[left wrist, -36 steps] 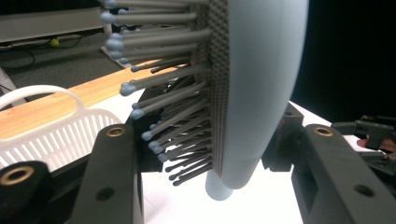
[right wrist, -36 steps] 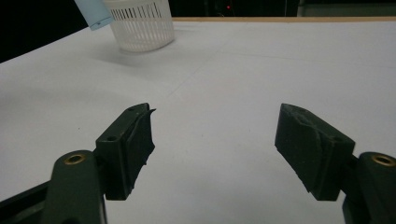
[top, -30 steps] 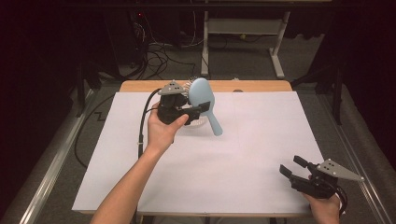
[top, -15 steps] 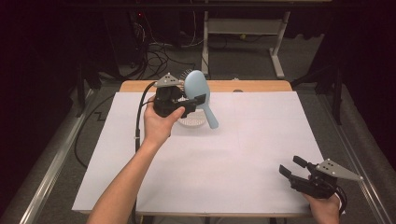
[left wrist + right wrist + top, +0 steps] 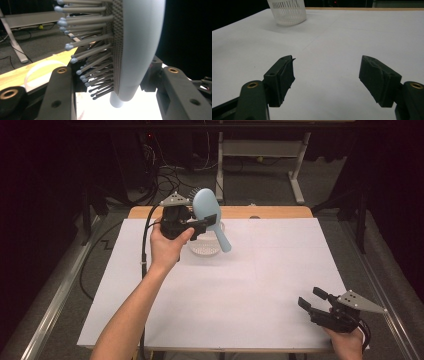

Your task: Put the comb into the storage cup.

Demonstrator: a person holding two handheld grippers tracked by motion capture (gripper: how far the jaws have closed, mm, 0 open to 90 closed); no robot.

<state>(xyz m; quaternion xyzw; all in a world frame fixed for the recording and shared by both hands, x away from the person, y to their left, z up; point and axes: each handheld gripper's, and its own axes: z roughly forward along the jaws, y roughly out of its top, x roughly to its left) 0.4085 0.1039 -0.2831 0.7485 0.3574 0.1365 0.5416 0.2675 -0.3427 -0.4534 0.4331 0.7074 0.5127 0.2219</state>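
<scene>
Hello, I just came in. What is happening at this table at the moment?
A person works at a table covered in white paper with a gripper in each hand. The left gripper is shut on a light blue hairbrush and holds it in the air above a small white basket. The right gripper is open and rests near the table's front right corner, holding nothing.

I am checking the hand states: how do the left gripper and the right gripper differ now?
The left gripper is shut on the blue hairbrush, raised over the white basket; the right gripper is open, holding nothing, low near the table's front edge. Both have black jaws.
</scene>
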